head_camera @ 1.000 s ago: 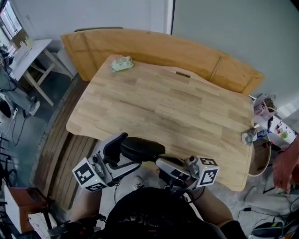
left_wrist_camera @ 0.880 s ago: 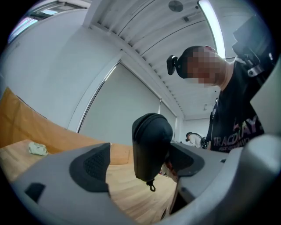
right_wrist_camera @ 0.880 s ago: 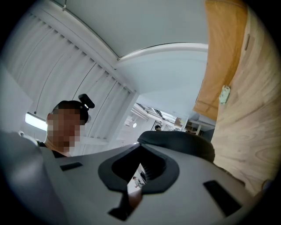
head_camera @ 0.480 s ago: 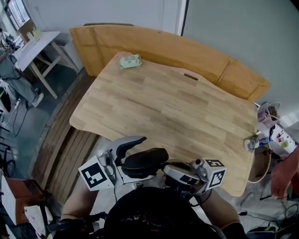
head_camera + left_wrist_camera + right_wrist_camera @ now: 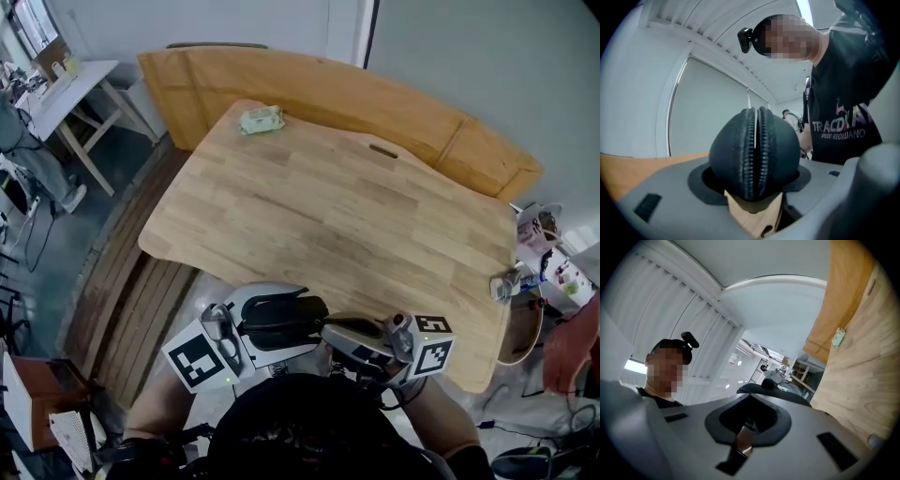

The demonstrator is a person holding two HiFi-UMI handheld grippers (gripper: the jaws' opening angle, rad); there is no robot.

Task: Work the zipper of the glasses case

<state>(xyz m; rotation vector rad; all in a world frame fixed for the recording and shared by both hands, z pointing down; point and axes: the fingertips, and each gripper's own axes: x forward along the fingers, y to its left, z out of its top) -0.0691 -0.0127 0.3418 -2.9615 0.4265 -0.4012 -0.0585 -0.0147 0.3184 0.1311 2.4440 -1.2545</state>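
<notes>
**Hidden / hard to read.** Head view, 6 o'clock: the person's dark shirt (image 5: 309,427) covers both hands and the gripper handles. The right gripper (image 5: 333,331) meets the glasses case (image 5: 281,312) at the case's 3 o'clock end, but the contact spot is too small to read there. In the right gripper view, the right gripper (image 5: 749,422) has its jaws closed together. A thin pale sliver sits in the seam and I cannot identify it. The glasses case (image 5: 776,389) is a dark hump just beyond. The zipper pull is not made out.

**Surroundings.** The case is held in the air, just off the 6 o'clock edge of the worktop (image 5: 337,216).

**Left gripper.** The left gripper (image 5: 298,321) reaches in from 9 o'clock, with its marker cube (image 5: 199,356) at 7 o'clock of the case. In the left gripper view, the left gripper (image 5: 753,183) has its jaws partly apart; they have just been closing. The pads lie against both sides of the glasses case (image 5: 754,150). The zipper (image 5: 751,154) faces the camera, running 12 to 6, slightly parted at the top.

**Far.**
- A pale green packet (image 5: 262,119) lies at the worktop's 11 o'clock corner.
- A wooden board (image 5: 319,89) stands beyond the far edge.
- A white table (image 5: 66,89) is at 10 o'clock.
- Another person's hand (image 5: 572,345) is cut off at the 4 o'clock edge.
</notes>
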